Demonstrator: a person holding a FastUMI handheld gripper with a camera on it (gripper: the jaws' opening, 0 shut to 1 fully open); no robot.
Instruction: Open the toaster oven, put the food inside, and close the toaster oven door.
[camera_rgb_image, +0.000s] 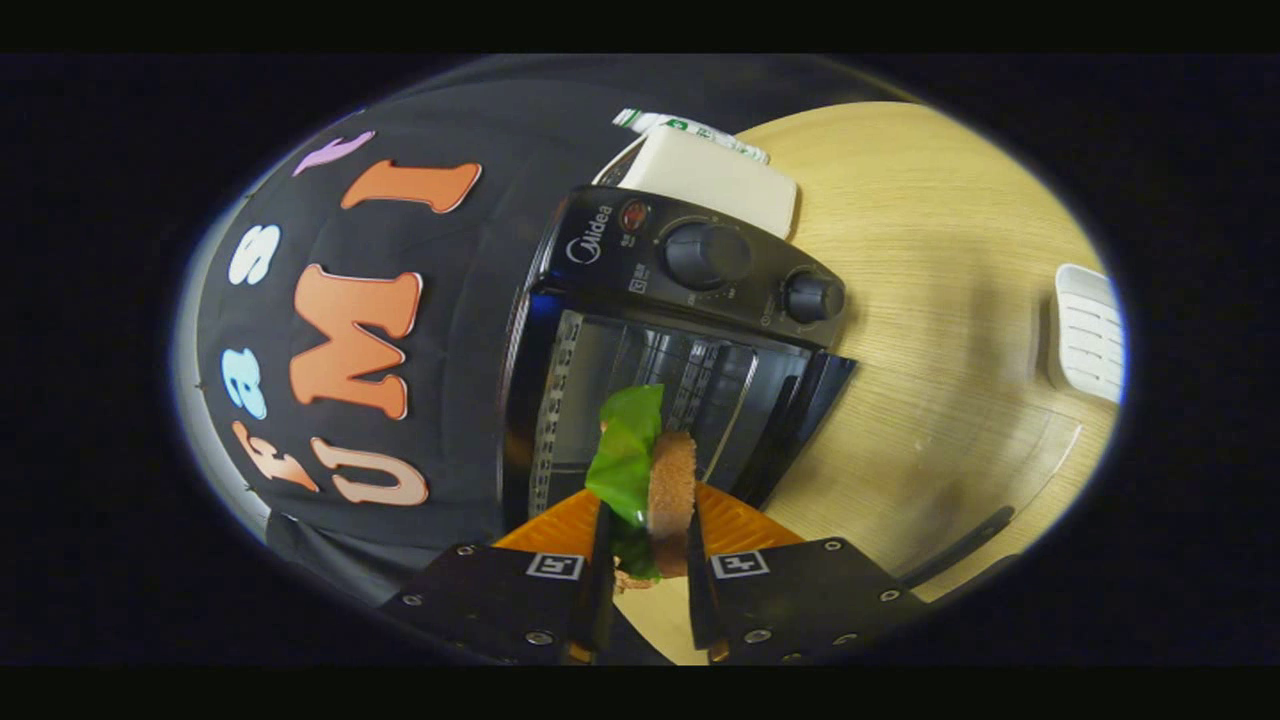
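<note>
Black toaster oven (640, 330) stands open, and the tongs (648, 570) are clamped on a green-leafed brown sandwich (655, 480); loading and closing remain.

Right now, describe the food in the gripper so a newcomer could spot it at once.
Find the black toaster oven on the wooden table, its door open. Just before its opening, the gripper is shut on a sandwich: a brown bread slice with a bright green lettuce leaf, the one green thing there.
</note>
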